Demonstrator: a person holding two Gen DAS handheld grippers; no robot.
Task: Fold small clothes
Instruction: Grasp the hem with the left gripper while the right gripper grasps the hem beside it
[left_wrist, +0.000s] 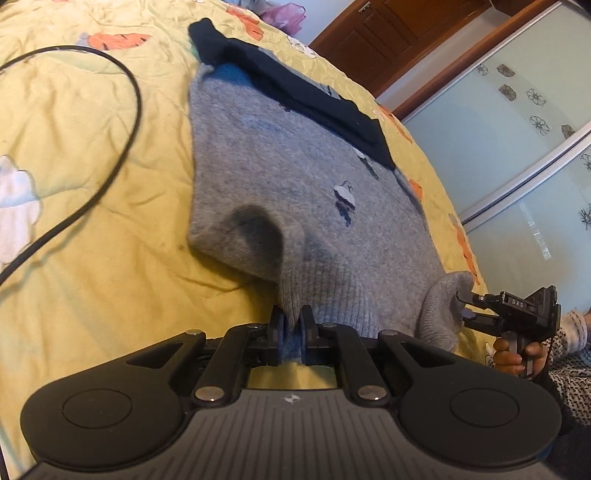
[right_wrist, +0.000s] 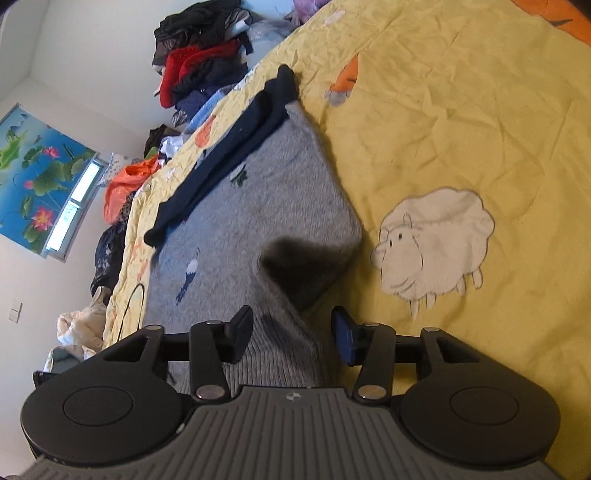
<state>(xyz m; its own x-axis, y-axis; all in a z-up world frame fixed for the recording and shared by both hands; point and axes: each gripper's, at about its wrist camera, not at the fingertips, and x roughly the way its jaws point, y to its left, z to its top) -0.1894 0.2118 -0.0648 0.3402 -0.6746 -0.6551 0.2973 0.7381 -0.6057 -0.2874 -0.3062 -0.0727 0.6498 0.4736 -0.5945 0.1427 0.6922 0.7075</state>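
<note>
A grey knitted sweater (left_wrist: 288, 173) with small bird motifs lies flat on a yellow quilt (left_wrist: 110, 147). A dark navy sleeve (left_wrist: 317, 99) is folded across its far part. My left gripper (left_wrist: 291, 325) is shut on the ribbed hem, pinching up a ridge of cloth. In the right wrist view the sweater (right_wrist: 258, 206) runs away from my right gripper (right_wrist: 291, 332). Its jaws stand apart, with the ribbed hem lying between them and the pads not pressing on it. The left wrist view shows the right gripper (left_wrist: 461, 308) at the hem's other corner, held by a hand (left_wrist: 513, 354).
A black cable (left_wrist: 122, 147) loops over the quilt left of the sweater. A pile of clothes (right_wrist: 199, 66) sits at the bed's far end. Sliding wardrobe doors (left_wrist: 517, 129) stand beside the bed. A white sheep patch (right_wrist: 436, 240) marks the quilt (right_wrist: 443, 110).
</note>
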